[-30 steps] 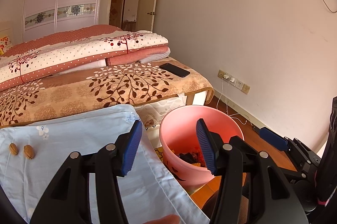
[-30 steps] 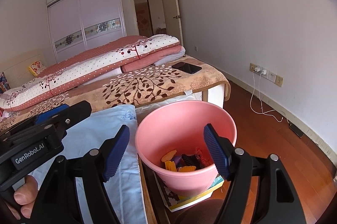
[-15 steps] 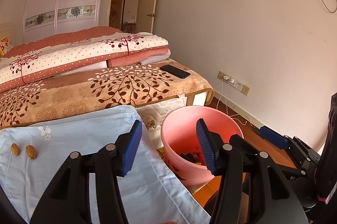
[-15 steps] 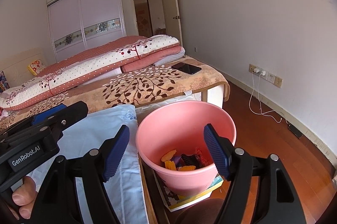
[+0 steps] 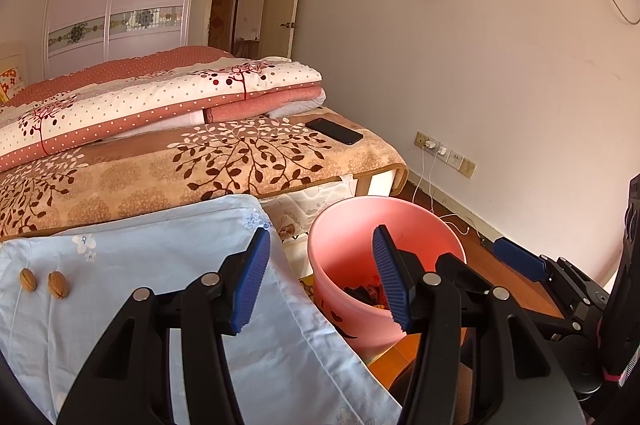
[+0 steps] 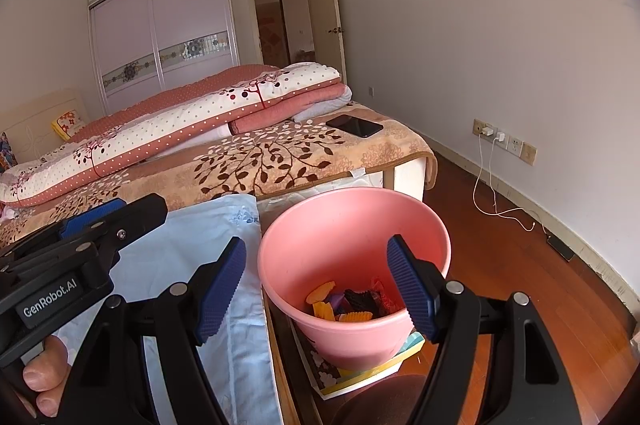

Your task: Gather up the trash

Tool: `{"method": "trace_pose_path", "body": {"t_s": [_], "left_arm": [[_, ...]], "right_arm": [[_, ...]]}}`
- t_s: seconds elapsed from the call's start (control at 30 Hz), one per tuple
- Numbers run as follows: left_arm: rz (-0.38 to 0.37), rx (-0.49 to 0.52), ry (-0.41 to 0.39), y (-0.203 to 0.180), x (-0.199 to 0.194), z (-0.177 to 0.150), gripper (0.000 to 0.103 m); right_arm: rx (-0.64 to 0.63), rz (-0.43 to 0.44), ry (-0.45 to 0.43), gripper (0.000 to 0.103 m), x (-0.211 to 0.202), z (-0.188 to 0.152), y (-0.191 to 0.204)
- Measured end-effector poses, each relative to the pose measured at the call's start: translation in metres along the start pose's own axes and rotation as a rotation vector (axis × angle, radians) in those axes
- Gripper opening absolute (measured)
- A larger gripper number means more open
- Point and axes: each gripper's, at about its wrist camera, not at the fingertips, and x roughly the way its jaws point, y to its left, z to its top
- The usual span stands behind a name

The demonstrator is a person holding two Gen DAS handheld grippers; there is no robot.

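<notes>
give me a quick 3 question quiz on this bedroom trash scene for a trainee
1. True or false: the left gripper holds one of the two nuts.
2. Multiple choice: the dark phone lies on
A. the floor
B. the bed's leaf-patterned blanket
C. the light blue cloth
3. Fill in: the colourful scraps lie inside the pink ____.

Key
1. False. Both nuts lie on the light blue cloth, apart from its open, empty fingers.
2. B, near the blanket's corner closest to the wall.
3. Bucket. The right gripper is open in front of it, holding nothing.
</notes>
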Motion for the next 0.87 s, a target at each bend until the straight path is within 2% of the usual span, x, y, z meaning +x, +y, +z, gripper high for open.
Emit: {"method": "trace_pose_path", "body": {"t_s": [0.87], "left_arm": [[0.018,-0.04,0.019,0.016,0.002,-0.002,0.054]], "right_arm": [[-0.021,0.009,0.007,0.072,0.005,-0.004,0.006]]}}
